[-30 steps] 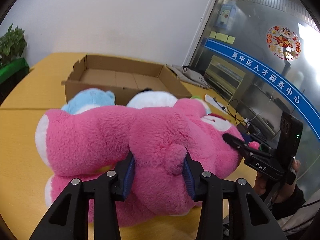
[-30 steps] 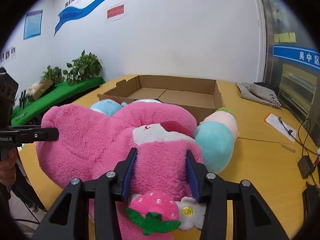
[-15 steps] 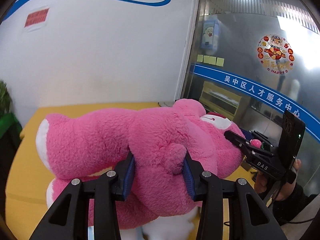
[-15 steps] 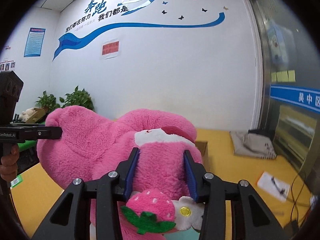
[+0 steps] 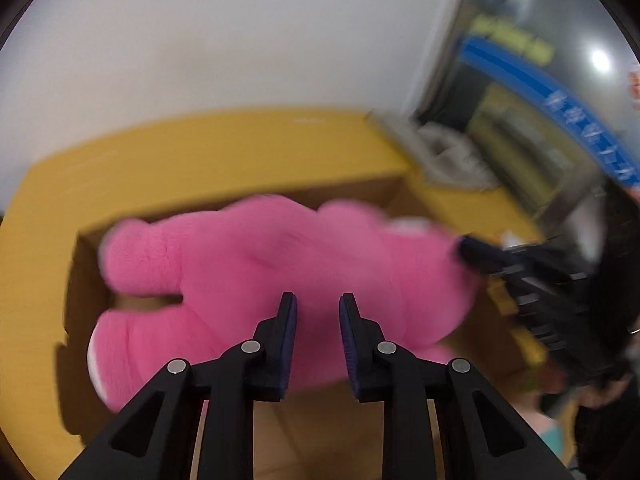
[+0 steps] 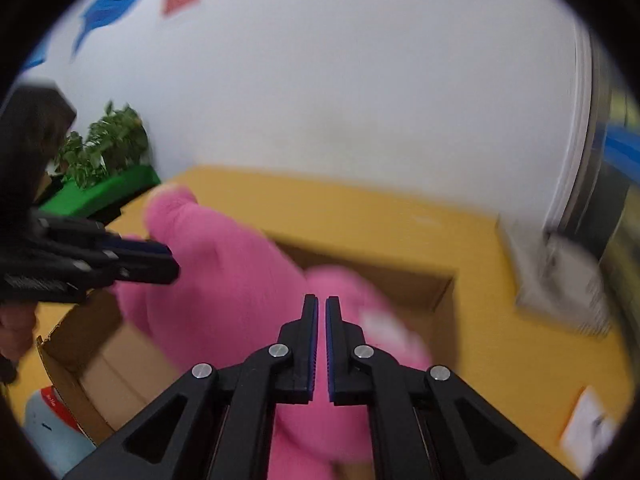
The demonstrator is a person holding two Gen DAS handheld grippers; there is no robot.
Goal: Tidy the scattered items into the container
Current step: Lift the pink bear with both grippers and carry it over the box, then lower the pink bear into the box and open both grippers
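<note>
The big pink plush bear (image 5: 280,264) lies in the open cardboard box (image 5: 80,280) on the yellow table; both views are motion-blurred. My left gripper (image 5: 317,304) hangs just above the bear's back, its jaws a small gap apart with nothing between them. My right gripper (image 6: 321,304) is above the bear (image 6: 224,292) and the box (image 6: 420,284), its pads almost touching and empty. Each gripper shows in the other's view, the right one (image 5: 480,258) at the bear's head end and the left one (image 6: 140,268) at its other end.
A light blue plush (image 6: 52,428) lies outside the box's near left corner. A grey cloth (image 6: 560,280) lies on the table at the right. A paper sheet (image 6: 592,428) is at the near right. A potted plant (image 6: 108,144) on a green stand is at the left.
Both grippers carried the bear up and over the box, then let go. The bear now lies in the box, and both sets of jaws have narrowed and pulled back above it.
</note>
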